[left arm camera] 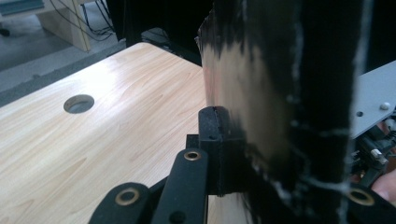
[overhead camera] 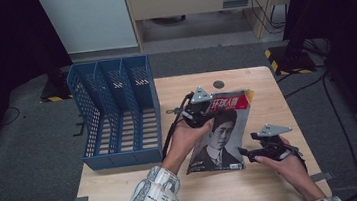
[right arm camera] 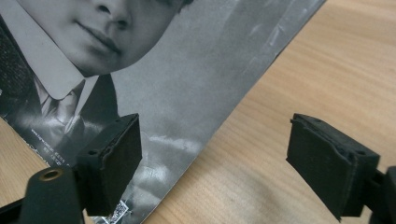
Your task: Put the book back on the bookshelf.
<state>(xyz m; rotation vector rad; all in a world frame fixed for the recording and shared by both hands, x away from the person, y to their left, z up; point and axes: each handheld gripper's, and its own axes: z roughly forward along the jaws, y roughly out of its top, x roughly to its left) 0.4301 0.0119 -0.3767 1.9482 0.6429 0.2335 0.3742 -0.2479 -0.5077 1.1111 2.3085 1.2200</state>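
We note left gripper (overhead camera: 211, 113): black body, grey three-cornered plate on top, black cable trailing from it. Right gripper (overhead camera: 245, 152): same black build, same grey plate, dark strap across hand. Left sleeve (overhead camera: 149, 199): white cloth, grey-blue printed pattern. In gripper views we see matte black block-shaped pads (right arm camera: 111, 161), worn edges, black link arms with brass-coloured rivets (left arm camera: 192, 155). Grey plate there carries small screws.

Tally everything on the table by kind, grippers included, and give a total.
Magazine: 1
Blue file rack: 1
Grippers: 2, left gripper and right gripper
Total: 4
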